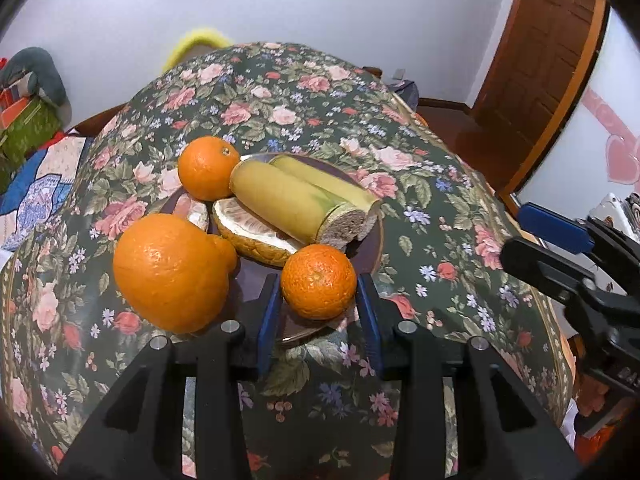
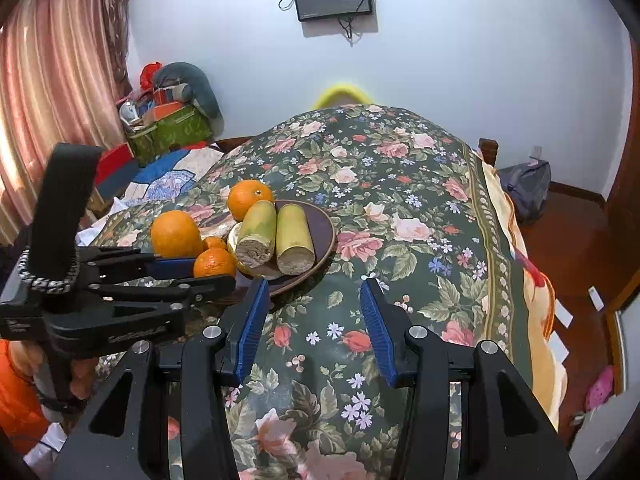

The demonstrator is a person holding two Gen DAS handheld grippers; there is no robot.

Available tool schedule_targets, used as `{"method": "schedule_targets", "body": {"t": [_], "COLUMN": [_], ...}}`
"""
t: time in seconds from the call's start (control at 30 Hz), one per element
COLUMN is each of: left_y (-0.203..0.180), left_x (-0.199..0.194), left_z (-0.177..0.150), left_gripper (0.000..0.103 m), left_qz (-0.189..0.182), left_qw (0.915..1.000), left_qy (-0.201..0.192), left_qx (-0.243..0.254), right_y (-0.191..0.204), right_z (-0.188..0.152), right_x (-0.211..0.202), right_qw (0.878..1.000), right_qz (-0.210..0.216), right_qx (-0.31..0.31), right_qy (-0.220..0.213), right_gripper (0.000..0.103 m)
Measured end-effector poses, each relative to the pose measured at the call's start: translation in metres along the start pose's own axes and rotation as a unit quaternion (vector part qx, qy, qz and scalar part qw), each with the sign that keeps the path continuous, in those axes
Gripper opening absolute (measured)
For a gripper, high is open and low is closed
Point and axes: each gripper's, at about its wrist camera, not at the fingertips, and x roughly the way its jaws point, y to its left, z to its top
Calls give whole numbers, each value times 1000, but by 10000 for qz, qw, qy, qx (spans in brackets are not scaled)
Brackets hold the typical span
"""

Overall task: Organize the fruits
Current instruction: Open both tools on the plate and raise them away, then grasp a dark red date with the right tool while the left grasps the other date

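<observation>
A dark brown plate (image 1: 370,248) on the floral tablecloth holds two yellow-green cane pieces (image 1: 288,200), a pomelo wedge (image 1: 252,234), a peeled segment (image 1: 194,210) and a far orange (image 1: 208,168). A big knobbed orange (image 1: 172,272) stands at the plate's left rim. My left gripper (image 1: 318,300) has its blue pads on both sides of a small orange (image 1: 318,282) at the plate's near edge. My right gripper (image 2: 314,328) is open and empty over the cloth, right of the plate (image 2: 326,236). The left gripper also shows in the right wrist view (image 2: 200,276).
The table drops off at the right edge (image 2: 516,280) to a wooden floor. A wooden door (image 1: 548,64) stands at the far right. Bags and boxes (image 2: 172,128) are piled at the back left, next to a pink curtain (image 2: 56,88).
</observation>
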Motion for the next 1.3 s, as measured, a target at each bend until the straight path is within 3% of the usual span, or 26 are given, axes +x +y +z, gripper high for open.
{"method": "schedule_targets", "body": {"t": [0.07,0.13,0.2,0.53,0.8,1.3], "left_y": [1,2,2,9,26,51], "left_x": [4,1,-6,-72,-122,-147], "left_z": [0,-2,-2,-17,-52,-111], "left_gripper": [41,52,57,58,58,58], "left_qz": [-114,-149,-146,-50,142,65], "left_qw": [9999,9998,9999,9988,9978,9979], "left_qy": [114,55,-42,-495,-629,-492], "left_qx": [-57,-100,-81,7,-120,-419], "right_y": [0,0,3,27,61,105], "right_z": [0,-1,0,-2,-12,-59], "right_x": [0,-1,-3,-27,-50,-33], "right_qw": [10000,10000,10000,10000,9997,9983], "right_qz": [6,23,11,14,45,190], "right_qx": [6,9,-11,-74,-218,-220], "right_qy": [10,12,0,-65,-74,514], "right_gripper": [44,44,44,44,44,46]}}
